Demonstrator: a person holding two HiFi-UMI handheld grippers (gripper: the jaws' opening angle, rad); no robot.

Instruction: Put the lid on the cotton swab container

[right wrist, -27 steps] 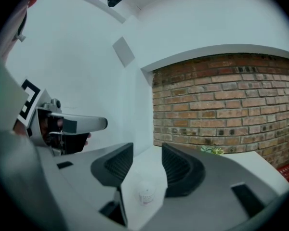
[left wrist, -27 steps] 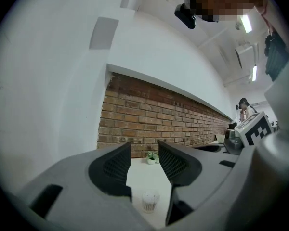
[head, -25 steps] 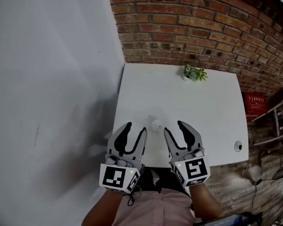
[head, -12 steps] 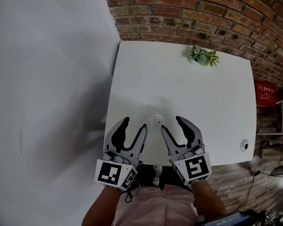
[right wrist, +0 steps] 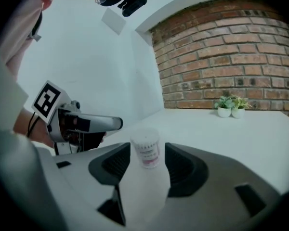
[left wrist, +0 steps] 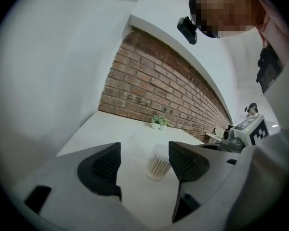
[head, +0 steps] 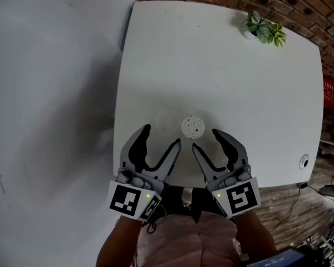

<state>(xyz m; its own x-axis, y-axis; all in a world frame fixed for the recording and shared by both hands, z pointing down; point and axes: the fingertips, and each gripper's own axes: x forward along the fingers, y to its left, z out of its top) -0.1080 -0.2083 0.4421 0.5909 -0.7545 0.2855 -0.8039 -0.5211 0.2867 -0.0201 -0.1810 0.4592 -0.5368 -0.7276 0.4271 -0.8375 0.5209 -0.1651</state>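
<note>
The cotton swab container (head: pixel 193 127) is a small round tub packed with white swabs, standing open on the white table (head: pixel 222 65) near its front edge. It also shows in the left gripper view (left wrist: pixel 158 166) and, with its label, in the right gripper view (right wrist: pixel 145 148). Just left of it lies a faint clear lid (left wrist: pixel 135 141), hard to make out. My left gripper (head: pixel 160 138) and right gripper (head: pixel 207 141) hover side by side just short of the container. Both sets of jaws are opening, with nothing between them.
A small potted plant (head: pixel 261 29) stands at the table's far right corner. A cable hole (head: pixel 304 161) sits near the front right edge. A white wall (head: pixel 50 93) runs along the left side and a brick wall (left wrist: pixel 149 90) along the back.
Both grippers' jaws have spread wider. The head view has tilted down, so the table fills more of it and the container sits closer to the fingertips.
</note>
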